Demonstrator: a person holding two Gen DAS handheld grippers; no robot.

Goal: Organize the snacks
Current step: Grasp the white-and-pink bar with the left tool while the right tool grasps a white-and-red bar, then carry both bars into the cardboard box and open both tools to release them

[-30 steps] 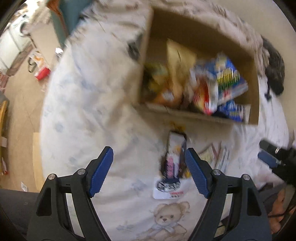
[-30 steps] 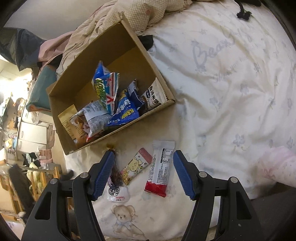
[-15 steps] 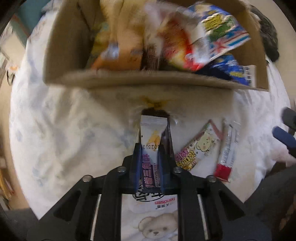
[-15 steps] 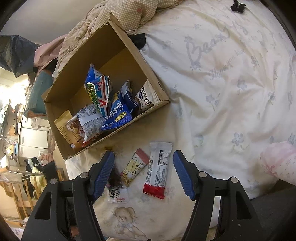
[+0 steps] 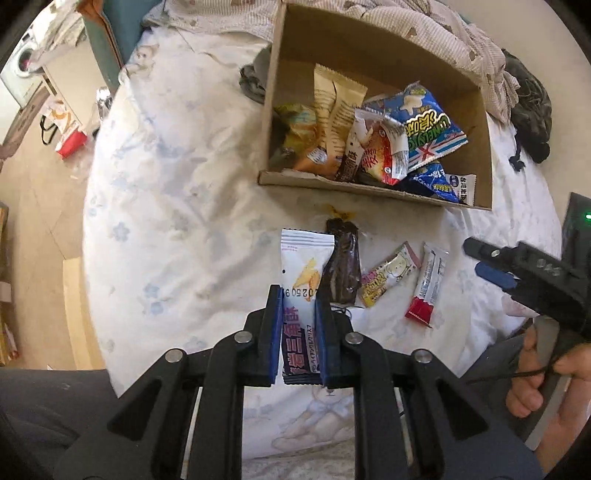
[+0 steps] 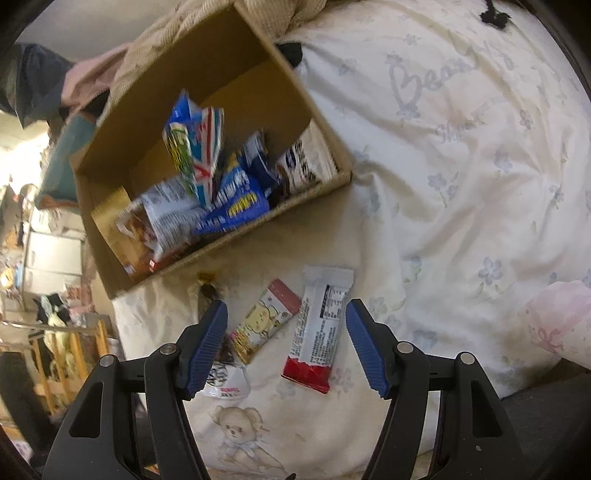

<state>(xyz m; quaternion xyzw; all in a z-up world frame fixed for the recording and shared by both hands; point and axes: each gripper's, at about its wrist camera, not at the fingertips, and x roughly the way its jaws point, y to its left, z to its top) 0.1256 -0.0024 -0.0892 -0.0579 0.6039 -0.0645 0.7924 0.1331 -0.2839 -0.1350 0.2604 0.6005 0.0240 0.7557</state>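
My left gripper is shut on a white and purple snack packet, held above the bed in front of the cardboard box. The box holds several snack bags and also shows in the right wrist view. On the sheet lie a dark wrapped snack, a cartoon bar and a white and red bar. My right gripper is open above the cartoon bar and the white and red bar. It also shows in the left wrist view.
The bed has a white flowered sheet with a teddy bear print. Rumpled bedding lies behind the box. A dark cloth lies at the far right. The floor with clutter is left of the bed.
My left gripper closed on the white and purple packet and lifted it back from the box. My right gripper stayed open and dropped a little closer to the two bars.
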